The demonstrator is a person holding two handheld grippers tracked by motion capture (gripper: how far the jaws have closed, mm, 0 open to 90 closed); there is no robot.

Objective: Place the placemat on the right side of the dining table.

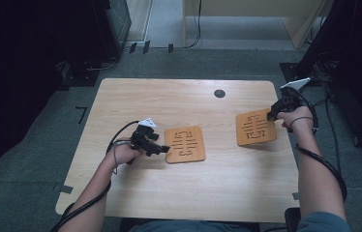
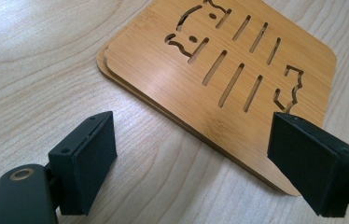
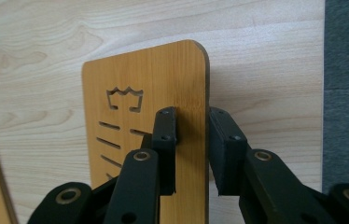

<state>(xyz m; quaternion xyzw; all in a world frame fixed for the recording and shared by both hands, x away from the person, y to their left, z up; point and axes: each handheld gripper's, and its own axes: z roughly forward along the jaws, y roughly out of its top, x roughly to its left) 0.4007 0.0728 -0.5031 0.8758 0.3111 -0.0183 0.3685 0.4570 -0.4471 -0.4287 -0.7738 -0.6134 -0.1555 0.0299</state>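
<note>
Trivets on table [image 1: 135,96], gripper beside each.
Left gripper [image 2: 189,161] released near stacked trivets [image 2: 219,79]; right gripper [image 3: 192,154] straddling right trivet [image 3: 130,84] edge, pads loosened, not pressing.

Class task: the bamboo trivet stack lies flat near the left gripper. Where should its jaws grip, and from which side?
Grip the stack at its near rounded edge, coming in low from the left gripper's side. It lies flat on the table, so only the thin edge offers a bite.
</note>
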